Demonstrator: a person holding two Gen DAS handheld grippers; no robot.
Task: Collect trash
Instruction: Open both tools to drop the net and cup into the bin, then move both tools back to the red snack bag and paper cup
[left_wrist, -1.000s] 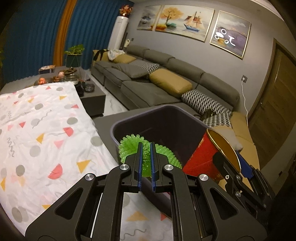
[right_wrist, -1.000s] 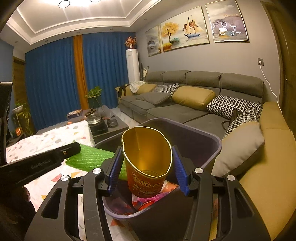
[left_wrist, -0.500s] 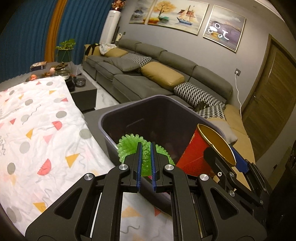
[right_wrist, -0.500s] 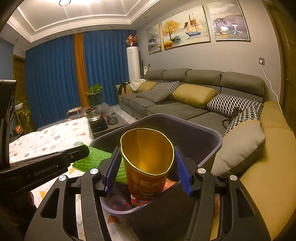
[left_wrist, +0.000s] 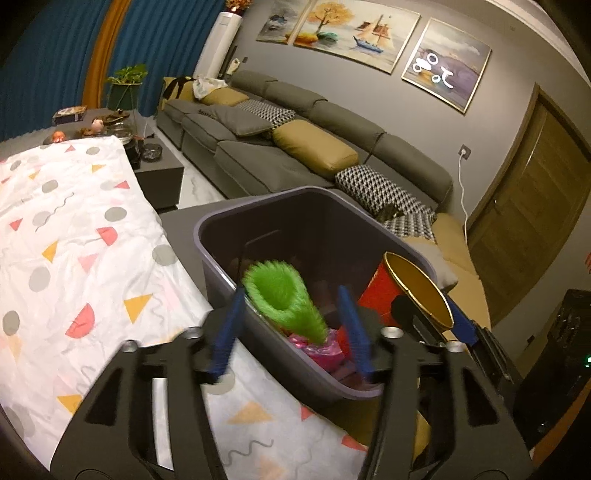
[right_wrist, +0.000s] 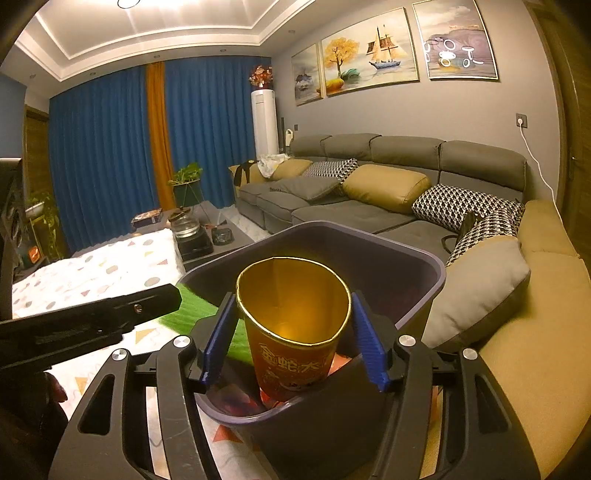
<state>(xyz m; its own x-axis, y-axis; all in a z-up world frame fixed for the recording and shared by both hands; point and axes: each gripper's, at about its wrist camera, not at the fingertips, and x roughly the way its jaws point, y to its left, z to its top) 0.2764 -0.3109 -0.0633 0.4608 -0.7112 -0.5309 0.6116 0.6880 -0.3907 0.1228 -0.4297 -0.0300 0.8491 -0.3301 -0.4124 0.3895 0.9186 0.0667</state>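
Observation:
A dark purple bin stands on the patterned cloth. My left gripper hangs over its near rim with its jaws opening. The green foam net is loose between them, blurred and tipping into the bin. My right gripper holds a red paper cup with a gold inside upright over the bin. Its jaws are opening, but the pads still touch the cup near its rim. The cup also shows at the bin's right side in the left wrist view. One left finger and the net show in the right wrist view.
Pink and red wrappers lie in the bin's bottom. A white cloth with coloured shapes covers the surface to the left. A grey sofa with cushions runs behind, and a low dark table stands past the cloth.
My left jaws went from shut on the green net to wide apart, and the net is dropping into the bin. My right jaws spread slightly; the cup stays in place.

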